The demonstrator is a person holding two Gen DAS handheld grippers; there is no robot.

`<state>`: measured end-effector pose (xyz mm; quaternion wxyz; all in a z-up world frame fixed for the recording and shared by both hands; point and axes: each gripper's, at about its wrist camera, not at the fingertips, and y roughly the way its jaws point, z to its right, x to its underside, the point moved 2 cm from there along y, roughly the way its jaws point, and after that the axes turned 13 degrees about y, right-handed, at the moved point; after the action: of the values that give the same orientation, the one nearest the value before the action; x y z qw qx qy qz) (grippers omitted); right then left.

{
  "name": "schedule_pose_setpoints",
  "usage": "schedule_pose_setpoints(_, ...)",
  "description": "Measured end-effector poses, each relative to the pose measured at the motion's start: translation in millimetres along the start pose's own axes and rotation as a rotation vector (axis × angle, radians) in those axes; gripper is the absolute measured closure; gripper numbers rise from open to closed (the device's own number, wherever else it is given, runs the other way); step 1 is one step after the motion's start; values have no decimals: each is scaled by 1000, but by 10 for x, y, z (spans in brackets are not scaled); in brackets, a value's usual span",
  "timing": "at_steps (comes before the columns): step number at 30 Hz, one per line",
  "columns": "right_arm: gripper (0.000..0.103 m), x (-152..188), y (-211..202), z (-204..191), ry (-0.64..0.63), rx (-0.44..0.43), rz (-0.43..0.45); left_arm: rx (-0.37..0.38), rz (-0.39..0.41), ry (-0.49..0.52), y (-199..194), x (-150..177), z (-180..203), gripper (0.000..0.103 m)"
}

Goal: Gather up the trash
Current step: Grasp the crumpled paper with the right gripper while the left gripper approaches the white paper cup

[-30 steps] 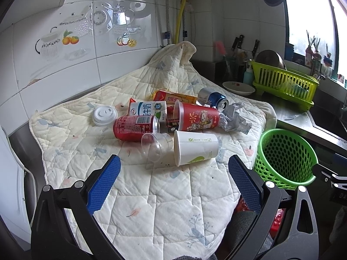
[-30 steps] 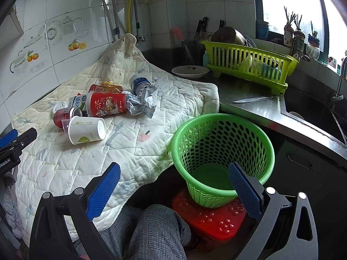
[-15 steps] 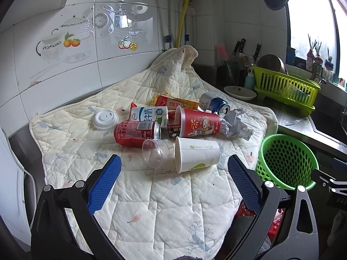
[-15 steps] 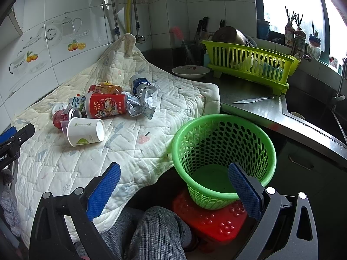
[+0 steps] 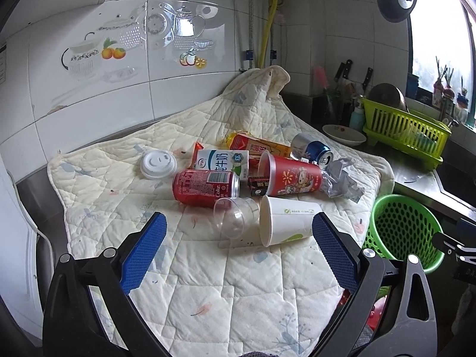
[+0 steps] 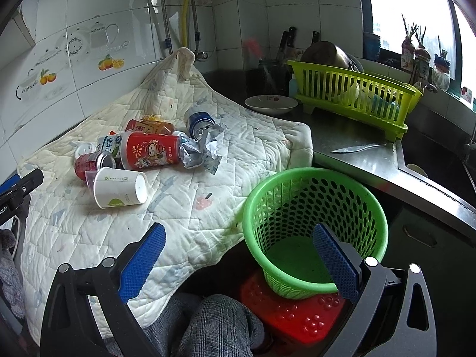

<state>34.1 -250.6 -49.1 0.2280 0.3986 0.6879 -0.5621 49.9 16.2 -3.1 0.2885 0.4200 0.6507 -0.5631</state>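
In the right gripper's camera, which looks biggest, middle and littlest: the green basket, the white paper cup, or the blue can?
1. Green basket, by far the largest, though it also sits nearest the camera.
2. White paper cup, lying on its side.
3. Blue can, smallest, but it lies farthest back, so its real size is unsure.

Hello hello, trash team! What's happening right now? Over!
Both grippers, left and right, open, holding nothing. Trash pile on the quilt; green basket empty. Nothing in the way.

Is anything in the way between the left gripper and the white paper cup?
Nothing visible. The left gripper is open with only bare quilt before the white paper cup. A clear plastic cup lies beside it, touching.
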Motion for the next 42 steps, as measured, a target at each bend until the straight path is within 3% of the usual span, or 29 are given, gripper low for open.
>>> schedule_pose_setpoints(9,9,-290,391,-183,-35,-55,-29,-5,-29,-23,123,73,-206,12)
schedule_pose_setpoints(17,20,-528,814,-308,-42,-80,-68,21,-72,-14,312,136,-227,19)
schedule_pose_setpoints(30,38,-820,1673,-390,-8,-100,-166,152,-144,9,704,184,-60,31)
schedule_pose_setpoints(42,46,-1049,2335,-502,56,-126,-234,284,-176,47,1060,91,149,32)
